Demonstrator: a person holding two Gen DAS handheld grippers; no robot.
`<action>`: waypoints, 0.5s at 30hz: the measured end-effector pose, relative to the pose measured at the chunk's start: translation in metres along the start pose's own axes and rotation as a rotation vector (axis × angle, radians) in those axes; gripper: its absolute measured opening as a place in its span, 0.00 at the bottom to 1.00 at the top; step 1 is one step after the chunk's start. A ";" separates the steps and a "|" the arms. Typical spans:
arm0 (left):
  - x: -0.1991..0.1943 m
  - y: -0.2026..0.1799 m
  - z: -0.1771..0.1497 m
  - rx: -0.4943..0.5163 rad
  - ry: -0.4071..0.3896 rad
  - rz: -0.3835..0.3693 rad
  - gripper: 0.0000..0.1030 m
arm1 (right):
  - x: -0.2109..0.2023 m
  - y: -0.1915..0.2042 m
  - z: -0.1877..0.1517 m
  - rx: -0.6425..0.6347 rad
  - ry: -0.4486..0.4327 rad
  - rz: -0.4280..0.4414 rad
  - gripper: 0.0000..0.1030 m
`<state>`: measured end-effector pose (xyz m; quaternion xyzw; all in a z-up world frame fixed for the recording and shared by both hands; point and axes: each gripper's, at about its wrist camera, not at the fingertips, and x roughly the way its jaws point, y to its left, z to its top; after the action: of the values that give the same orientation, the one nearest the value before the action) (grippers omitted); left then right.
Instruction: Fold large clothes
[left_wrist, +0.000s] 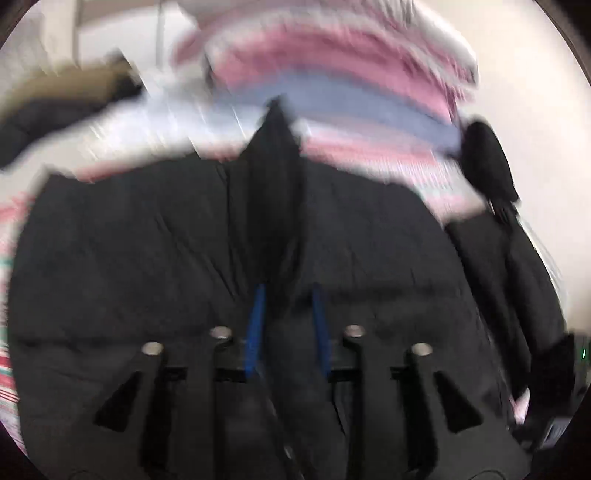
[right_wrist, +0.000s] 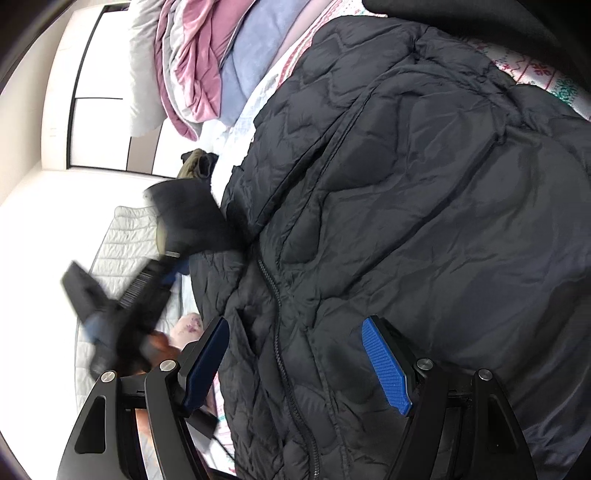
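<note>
Right wrist view: your right gripper (right_wrist: 295, 365) gapes wide, empty, over the black quilted jacket (right_wrist: 406, 203) spread on the bed | left gripper (left_wrist: 288, 314) pinches a jacket fold, blurred | folding barely begun, most folds left

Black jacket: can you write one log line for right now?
left gripper: jaws shut on black jacket fold | right gripper: jaws open above zipper | view: blurry
</note>
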<state>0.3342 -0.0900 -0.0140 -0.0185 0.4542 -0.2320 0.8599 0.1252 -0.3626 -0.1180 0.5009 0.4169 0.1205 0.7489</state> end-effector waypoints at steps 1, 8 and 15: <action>0.004 0.006 -0.004 -0.026 0.027 -0.024 0.33 | -0.002 0.000 0.000 -0.002 -0.004 -0.001 0.73; -0.051 0.054 -0.023 -0.207 -0.059 -0.090 0.51 | -0.004 -0.001 -0.002 -0.009 -0.008 -0.014 0.74; -0.127 0.097 -0.051 -0.434 -0.108 -0.033 0.57 | -0.001 0.006 -0.004 -0.028 -0.028 -0.038 0.73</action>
<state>0.2703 0.0578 0.0306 -0.2228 0.4463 -0.1415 0.8551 0.1231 -0.3579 -0.1126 0.4839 0.4140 0.1051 0.7638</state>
